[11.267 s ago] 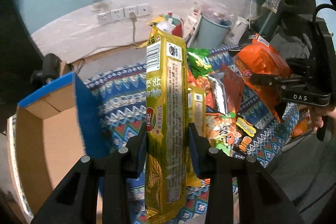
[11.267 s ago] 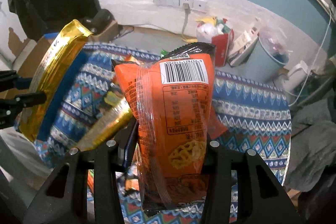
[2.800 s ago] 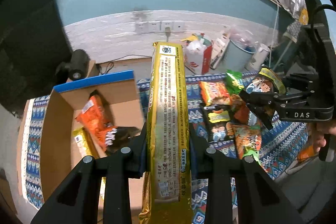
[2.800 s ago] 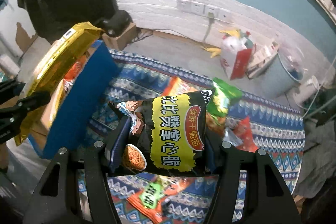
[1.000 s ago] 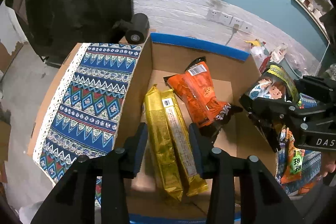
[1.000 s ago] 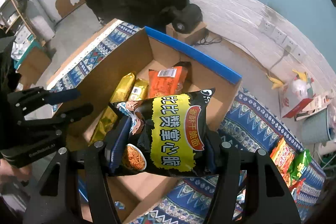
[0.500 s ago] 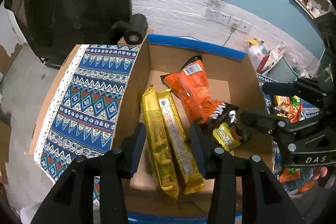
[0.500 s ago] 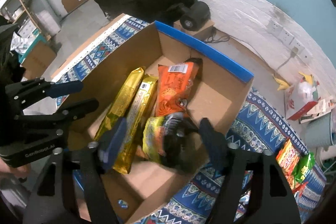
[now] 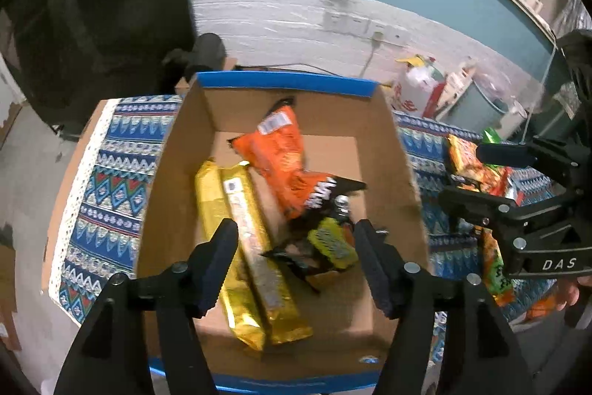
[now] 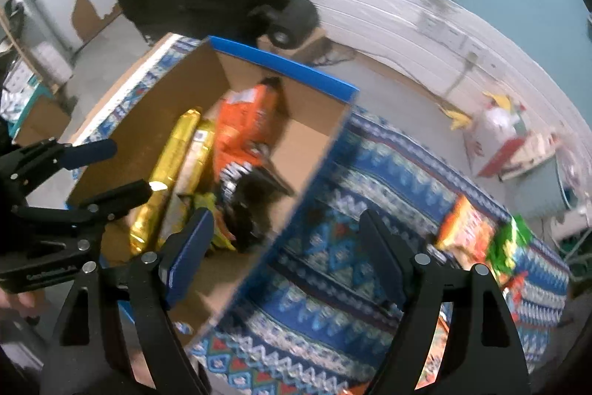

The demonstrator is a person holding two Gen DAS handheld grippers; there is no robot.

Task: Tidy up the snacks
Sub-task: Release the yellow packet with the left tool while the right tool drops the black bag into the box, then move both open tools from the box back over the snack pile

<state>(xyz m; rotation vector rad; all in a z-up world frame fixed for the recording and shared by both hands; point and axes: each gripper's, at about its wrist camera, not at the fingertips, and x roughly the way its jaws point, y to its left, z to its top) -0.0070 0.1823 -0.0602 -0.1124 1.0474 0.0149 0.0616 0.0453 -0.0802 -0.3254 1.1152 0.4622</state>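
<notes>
My left tongs point(image 9: 292, 261) and right tongs point(image 10: 285, 247) have just been opening and pinch nothing, so the snacks point(image 9: 259, 247) rest below in the box point(image 9: 403, 180).

"DAS" in white letters on body of right gripper point(image 9: 492, 180), off to right of left tool. Snack pack print in box too blurred to read.

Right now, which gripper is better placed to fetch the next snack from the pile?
Right gripper, probably: open and empty, over the cloth beside the loose snacks. Left gripper, also empty, hangs over the box.
</notes>
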